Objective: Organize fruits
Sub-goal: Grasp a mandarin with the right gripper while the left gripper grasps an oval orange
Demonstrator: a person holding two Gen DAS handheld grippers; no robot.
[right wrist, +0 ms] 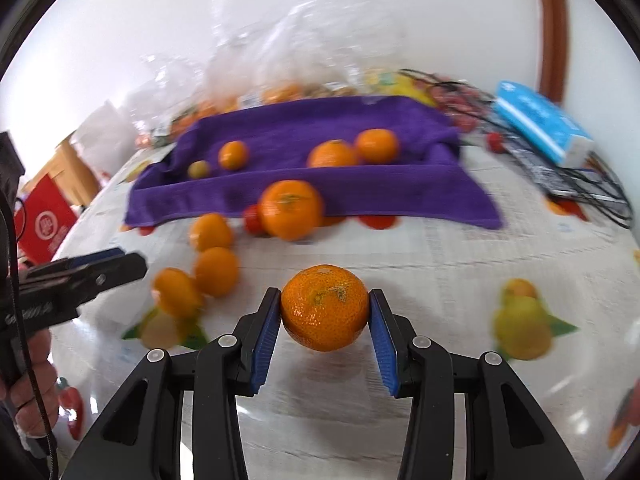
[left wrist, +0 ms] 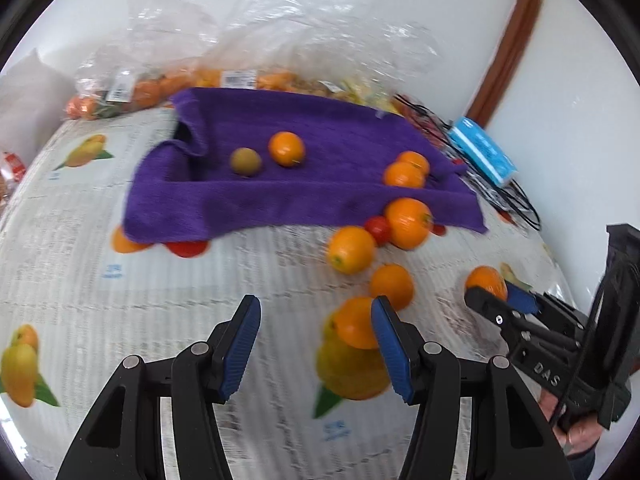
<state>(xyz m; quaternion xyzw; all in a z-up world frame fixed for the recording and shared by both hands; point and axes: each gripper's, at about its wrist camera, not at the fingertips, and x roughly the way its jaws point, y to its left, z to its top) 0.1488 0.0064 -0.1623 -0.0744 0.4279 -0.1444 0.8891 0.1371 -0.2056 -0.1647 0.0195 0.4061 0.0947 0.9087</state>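
One mandarin [right wrist: 325, 307] sits clamped between the right gripper's [right wrist: 325, 320] blue fingers [right wrist: 265, 332], stem scar facing up; it is round, with no clear long axis. Ahead lie three loose oranges [right wrist: 216, 271] on the desk [right wrist: 440, 264], then a purple towel [right wrist: 320, 196] carrying more fruit. The left gripper [left wrist: 316, 344] hangs spread wide, empty, an orange [left wrist: 354, 322] partly hidden behind its right finger. Plastic bags [left wrist: 248, 32] behind are blurred.
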